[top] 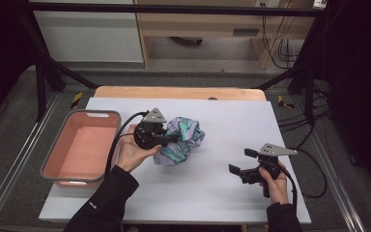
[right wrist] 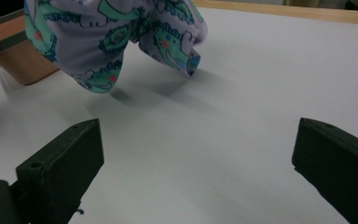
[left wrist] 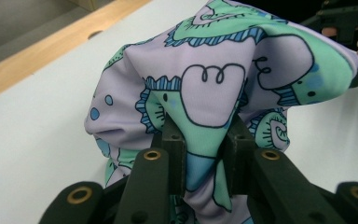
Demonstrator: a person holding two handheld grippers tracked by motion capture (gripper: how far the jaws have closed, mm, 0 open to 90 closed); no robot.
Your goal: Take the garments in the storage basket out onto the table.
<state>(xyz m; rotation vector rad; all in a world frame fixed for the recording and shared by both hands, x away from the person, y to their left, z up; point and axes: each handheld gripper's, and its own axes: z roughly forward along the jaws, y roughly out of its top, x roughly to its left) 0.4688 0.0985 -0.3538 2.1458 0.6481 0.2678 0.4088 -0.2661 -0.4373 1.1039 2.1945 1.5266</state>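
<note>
The left claw [left wrist: 205,140] has its two black jaws pinched nearly together on a fold of the patterned cloth [top: 181,140] — a lilac garment printed with green and blue cartoon creatures — and in the right gripper view the cloth hangs clear of the desk [top: 232,193], throwing a shadow beneath it, so I'd say it is lifted rather than resting. It sits just right of the pink plastic tub [top: 84,147], which stands open at the desk's left edge. The fabric looks thin, stretchy and very light; it will droop and swing, bunch up under any push, and could slide out of a shallow pinch, so a deep bite on a gathered fold near the top, as now, seems the safest hold. The right claw [top: 241,166] waits well to the right of the tub, beyond the cloth, its jaws spread wide with nothing between them. The desk is covered by a smooth white sheet over a wooden top — low friction, I'd guess. Around it stand a dark metal frame, loose cables and a grey floor.
</note>
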